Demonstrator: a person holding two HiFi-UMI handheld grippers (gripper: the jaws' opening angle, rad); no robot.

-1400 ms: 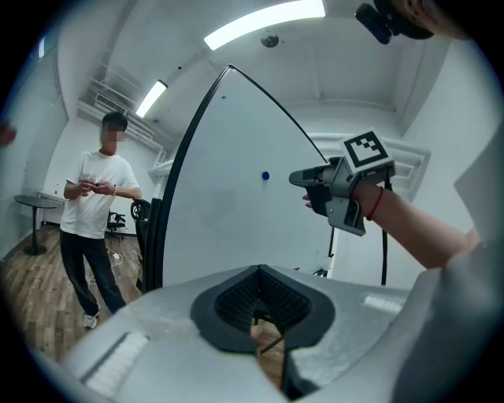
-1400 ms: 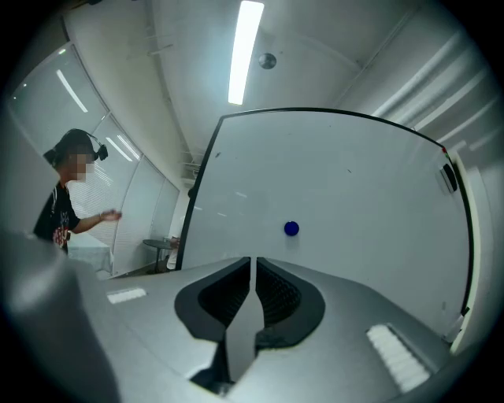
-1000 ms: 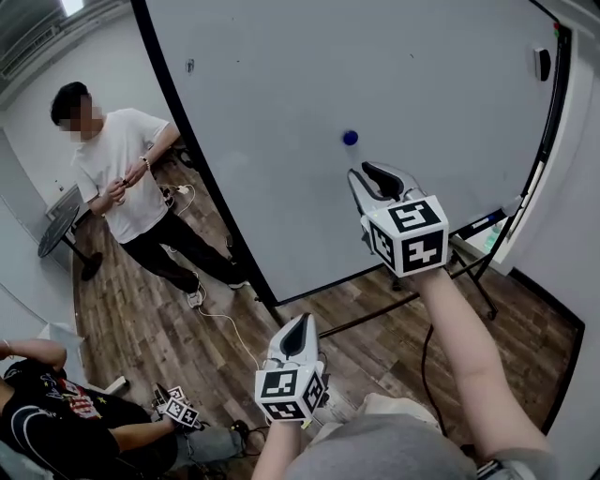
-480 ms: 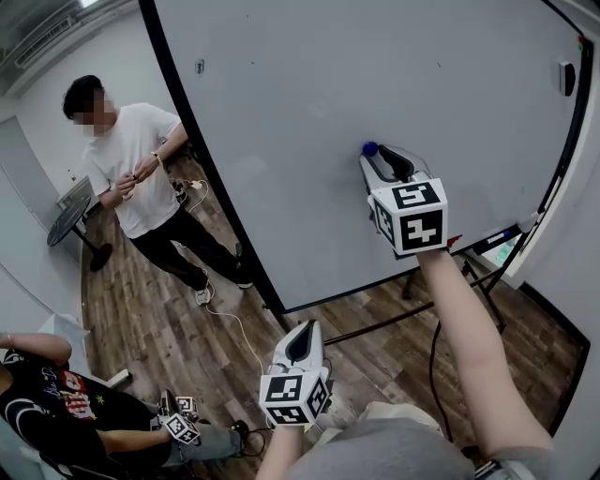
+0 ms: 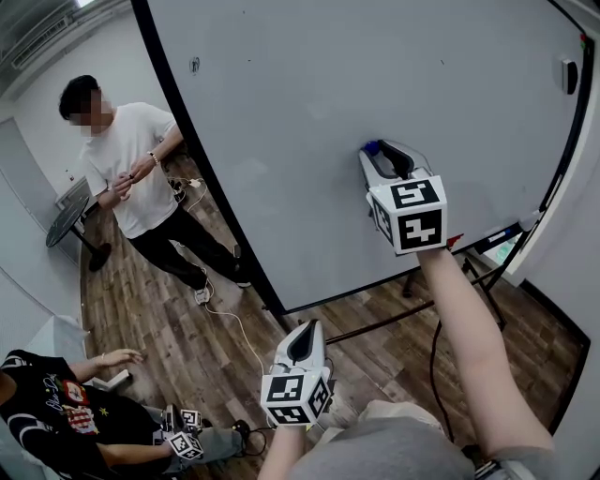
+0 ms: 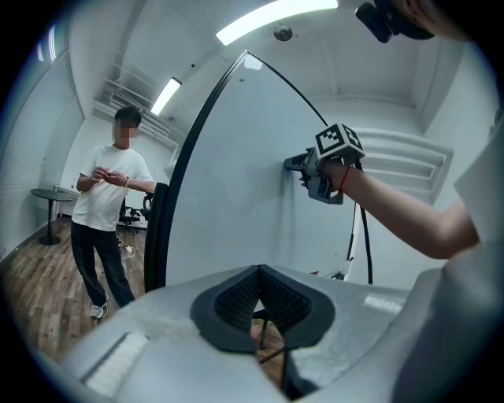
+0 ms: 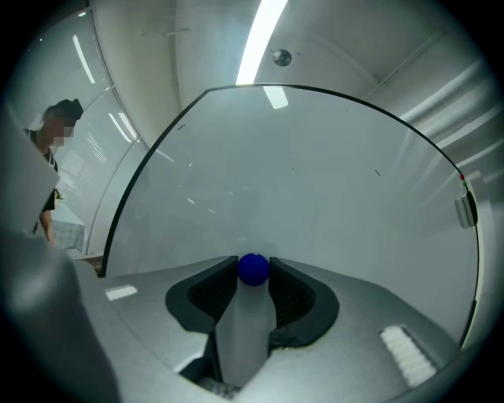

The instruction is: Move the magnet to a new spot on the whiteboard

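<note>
Right claw points straight at the whiteboard, its tips closed against both sides of the round blue magnet, which sits on the board dead ahead. Left claw, shut and empty, hangs low and well away.

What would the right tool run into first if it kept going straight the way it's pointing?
The blue magnet, sitting between the jaws of the right tool; right behind it, the whiteboard, seemingly very close.

Bright, even light from ceiling strip light; faint glare on whiteboard. Strong fisheye bending, dark vignetted corners in gripper views; nearest foreground soft.
</note>
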